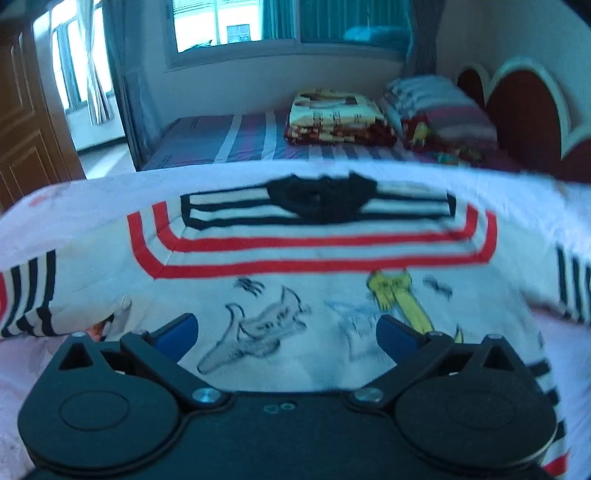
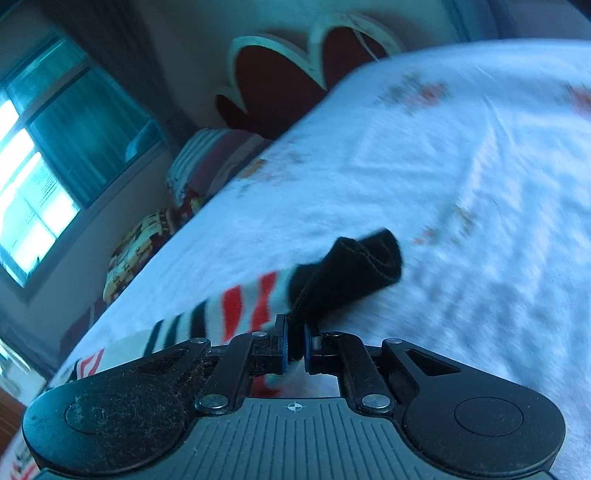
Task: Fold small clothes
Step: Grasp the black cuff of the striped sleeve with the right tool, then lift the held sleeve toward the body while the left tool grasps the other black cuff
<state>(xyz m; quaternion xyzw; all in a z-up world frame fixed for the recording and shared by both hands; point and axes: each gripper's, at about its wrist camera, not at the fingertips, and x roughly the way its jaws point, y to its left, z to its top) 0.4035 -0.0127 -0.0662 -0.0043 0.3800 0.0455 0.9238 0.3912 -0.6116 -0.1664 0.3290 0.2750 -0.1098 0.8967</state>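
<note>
1. In the left wrist view, the left tongs point(image 1: 286, 334) fill the bottom of the frame, blue pads spread wide with nothing between them, hovering over the lower part of the small shirt point(image 1: 295, 295).
2. The shirt lies flat on the white floral bed sheet point(image 1: 74, 195) across the middle of the frame, white with red and black stripes, a black collar point(image 1: 321, 199) toward the top, and printed shuttle and rocket drawings near the tongs.
3. In the right wrist view, the right tongs point(image 2: 294, 345) at lower centre are pinched narrow on the shirt's black cuff point(image 2: 354, 267), which sticks out just past the pads; the striped sleeve point(image 2: 229, 314) trails to the lower left.
4. No containers show in either view.
5. Farther off, upper centre of the left view, a folded patterned blanket point(image 1: 336, 118) and striped pillow point(image 1: 439, 107) rest on a second bed, below a window point(image 1: 236, 26).
</note>
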